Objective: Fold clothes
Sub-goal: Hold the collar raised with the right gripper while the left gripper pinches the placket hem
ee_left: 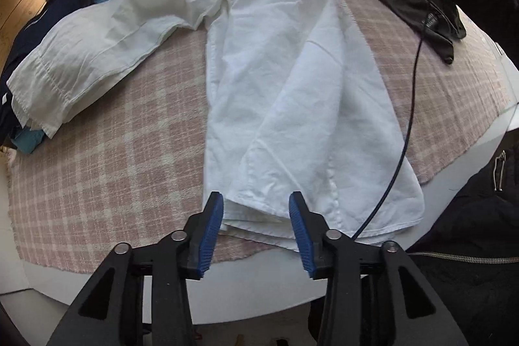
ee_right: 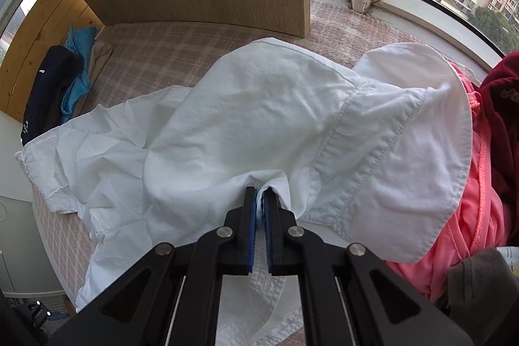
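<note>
one white shirt (ee_right: pixel 246 119) pinched in right tongs (ee_right: pixel 260 193), hem between spread left tongs (ee_left: pixel 256 203)

Checked cloth (ee_left: pixel 107 184) left of shirt (ee_left: pixel 275 70) free (cable (ee_left: pixel 412 106) crosses right)

White shirt (ee_left: pixel 292 80), lengthwise on table

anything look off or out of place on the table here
A thin black cable lies across the white shirt, from the dark clothes pile down over the hem, where folding could snag it. The shirt's left sleeve hangs over the table edge.
</note>
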Tool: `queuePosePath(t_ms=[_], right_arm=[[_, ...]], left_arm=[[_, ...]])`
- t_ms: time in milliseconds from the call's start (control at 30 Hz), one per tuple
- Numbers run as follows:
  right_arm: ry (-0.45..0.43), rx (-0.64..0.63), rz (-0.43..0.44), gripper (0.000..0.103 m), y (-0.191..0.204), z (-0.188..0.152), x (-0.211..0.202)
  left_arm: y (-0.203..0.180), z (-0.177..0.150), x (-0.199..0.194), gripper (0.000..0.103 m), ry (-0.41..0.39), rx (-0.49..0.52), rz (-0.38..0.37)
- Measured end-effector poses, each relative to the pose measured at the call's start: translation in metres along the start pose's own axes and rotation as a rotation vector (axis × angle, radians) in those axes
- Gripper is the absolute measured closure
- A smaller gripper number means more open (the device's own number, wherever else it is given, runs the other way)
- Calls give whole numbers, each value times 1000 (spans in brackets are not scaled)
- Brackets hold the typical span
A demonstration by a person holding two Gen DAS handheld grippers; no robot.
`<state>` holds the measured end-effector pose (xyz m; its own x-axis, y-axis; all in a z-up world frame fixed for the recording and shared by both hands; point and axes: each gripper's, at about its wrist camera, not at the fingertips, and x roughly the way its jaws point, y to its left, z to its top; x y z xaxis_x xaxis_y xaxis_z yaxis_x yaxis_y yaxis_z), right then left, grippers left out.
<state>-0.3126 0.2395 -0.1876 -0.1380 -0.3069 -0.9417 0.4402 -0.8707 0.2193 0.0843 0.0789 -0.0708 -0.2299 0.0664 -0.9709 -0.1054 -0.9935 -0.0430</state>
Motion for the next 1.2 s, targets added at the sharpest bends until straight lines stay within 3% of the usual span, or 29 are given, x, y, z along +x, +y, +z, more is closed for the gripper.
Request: queuePosePath(t_ms=[167,233,300,633,833,900,933,967,1000,1067,1200], right_arm=[[8,7,8,98,2,-3,2],[9,1,5,98,2,-4,1],[7,-5,1,98,2,-5,-1],[2,-34,-34,98,-3,0,-9],[35,-42,-52,97,-6,-6,-6],[35,-48,-56,84,-9,-15,-15],[36,-49,-66,71,-10,-20,-21],[27,-59,-78,65,-13,-27,-28],[12,-68,-91,65,-16,-33,-34],[-7,-36,-93,64,-30,-43,-43],[-5,42,-3,64,-51,-56,-48]], left_arm=[[-34,23,32,53,62,132,29],[-32,25,51,58,114,147,31],[-22,26,58,101,144,120,16],[6,15,17,101,78,-95,-138],[16,5,-4,84,47,-202,-211],[7,-1,2,80,60,-196,-218],[-4,-2,1,78,54,-162,-200],[-16,-3,0,70,48,-125,-184],[-30,0,2,60,42,-79,-170],[-57,5,6,53,30,14,-144],[-87,13,35,53,69,154,-22]])
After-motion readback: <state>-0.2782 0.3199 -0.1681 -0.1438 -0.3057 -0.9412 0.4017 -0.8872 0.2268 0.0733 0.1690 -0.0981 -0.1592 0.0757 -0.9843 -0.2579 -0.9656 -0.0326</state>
